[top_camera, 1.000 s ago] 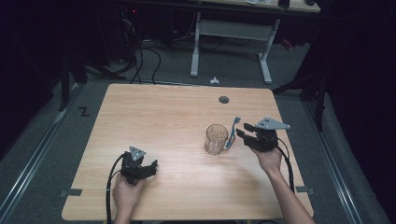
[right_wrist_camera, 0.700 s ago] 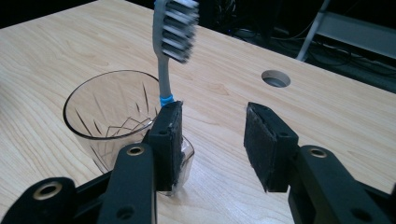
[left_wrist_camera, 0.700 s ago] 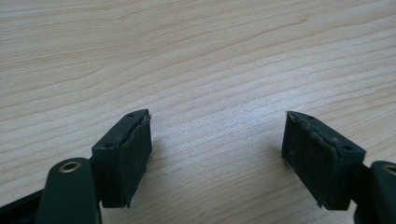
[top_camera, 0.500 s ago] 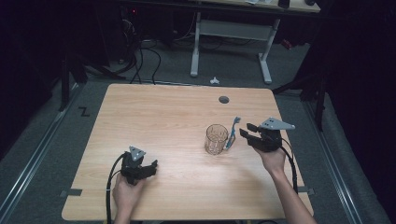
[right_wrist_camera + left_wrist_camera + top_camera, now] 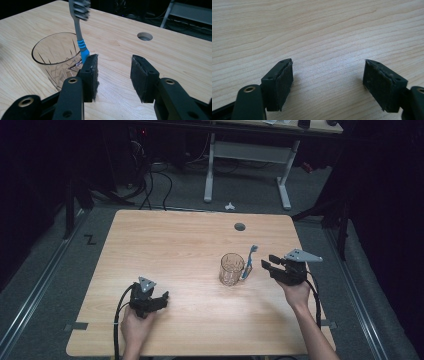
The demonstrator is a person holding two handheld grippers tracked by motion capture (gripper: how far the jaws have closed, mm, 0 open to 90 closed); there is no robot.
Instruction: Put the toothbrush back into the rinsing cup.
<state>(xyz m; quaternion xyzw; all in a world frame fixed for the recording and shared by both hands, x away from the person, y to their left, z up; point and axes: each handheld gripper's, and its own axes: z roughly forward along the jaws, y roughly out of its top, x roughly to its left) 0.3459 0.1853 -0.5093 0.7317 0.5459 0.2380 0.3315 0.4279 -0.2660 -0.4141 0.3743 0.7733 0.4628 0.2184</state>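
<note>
Two grippers, both with jaws apart and empty: left gripper (image 5: 161,300) well left of the glass tumbler (image 5: 232,269); toothbrush (image 5: 248,262), light, stiff, slippery, leaning outside its right rim, best pinched mid-handle; right gripper (image 5: 266,262) just right.

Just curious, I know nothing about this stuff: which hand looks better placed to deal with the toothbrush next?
Probably the right. Its hand-held gripper sits open beside the toothbrush leaning on the glass; the left hand-held gripper is far off.
</note>
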